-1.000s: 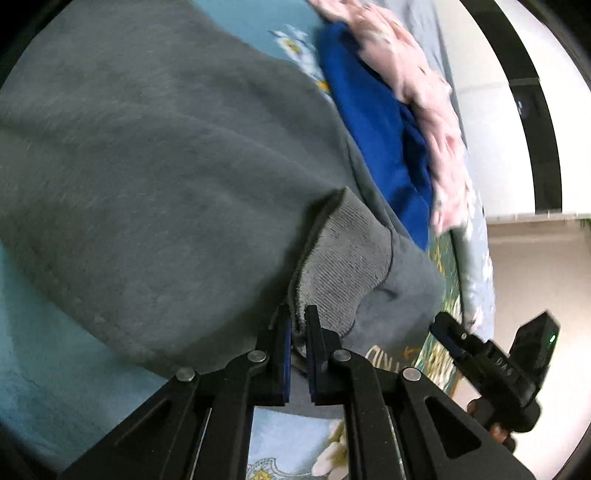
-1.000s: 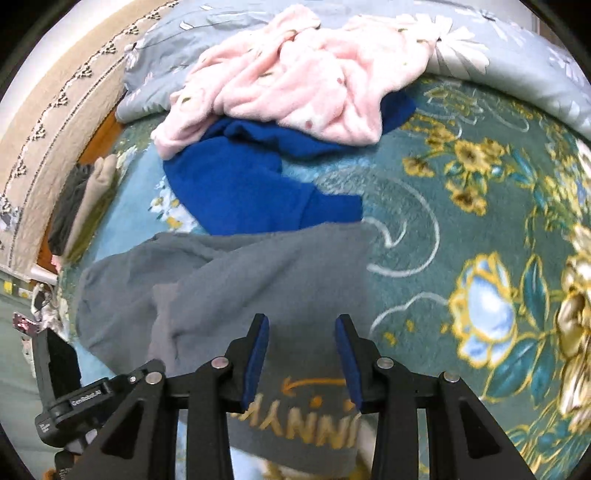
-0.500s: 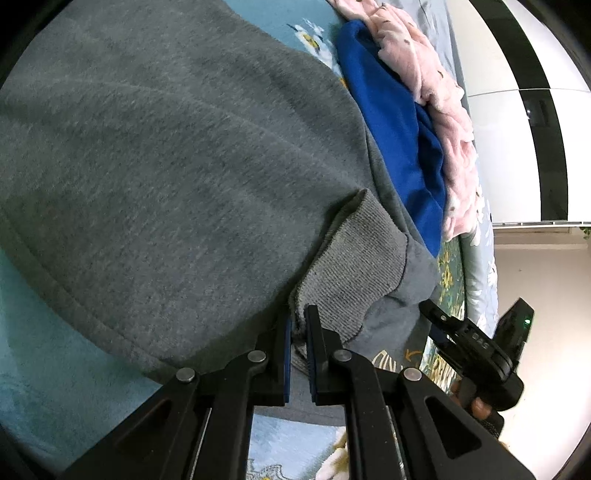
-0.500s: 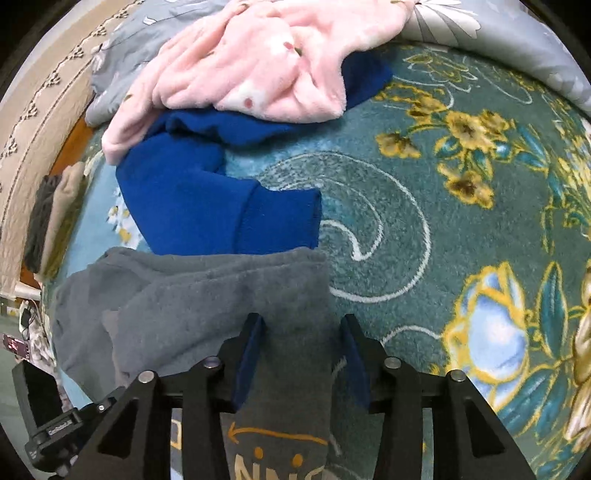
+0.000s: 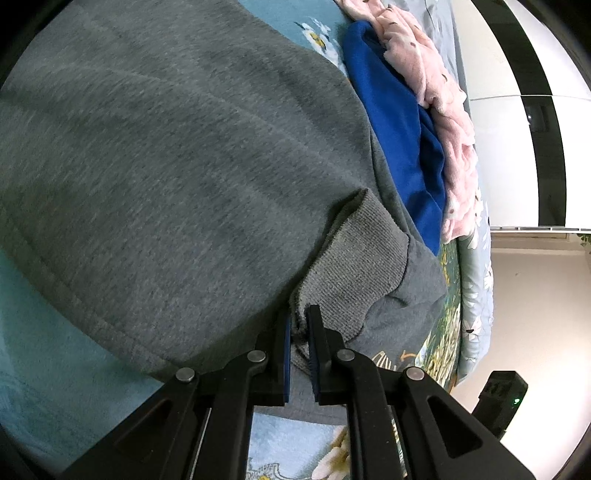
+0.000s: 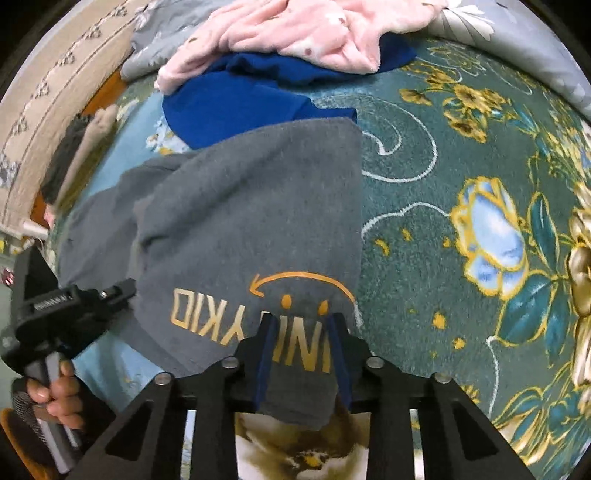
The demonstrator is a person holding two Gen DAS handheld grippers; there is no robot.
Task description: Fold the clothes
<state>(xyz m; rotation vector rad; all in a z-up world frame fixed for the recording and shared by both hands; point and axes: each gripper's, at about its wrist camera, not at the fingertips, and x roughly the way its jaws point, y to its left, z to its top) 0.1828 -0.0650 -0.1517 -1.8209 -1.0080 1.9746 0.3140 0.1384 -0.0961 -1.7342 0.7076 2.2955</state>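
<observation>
A grey sweatshirt lies spread on the floral bedspread. My left gripper pinches the edge of its ribbed cuff; the jaws are just starting to open with the cuff fabric still between the pads. In the right wrist view the sweatshirt shows yellow lettering upside down. My right gripper is closing on that printed edge, and bunched grey cloth fills the gap between its pads. A hand holds the left gripper's handle at the lower left.
A blue garment lies just beyond the sweatshirt, with a pink fleece garment piled on it. Folded dark and beige clothes sit at the bed's left edge. The bed's edge and a pale wall lie to the right in the left wrist view.
My right gripper pulled back from the sweatshirt's middle to its printed edge and narrowed around the cloth. The left gripper stayed on the cuff, its gap a touch wider.
</observation>
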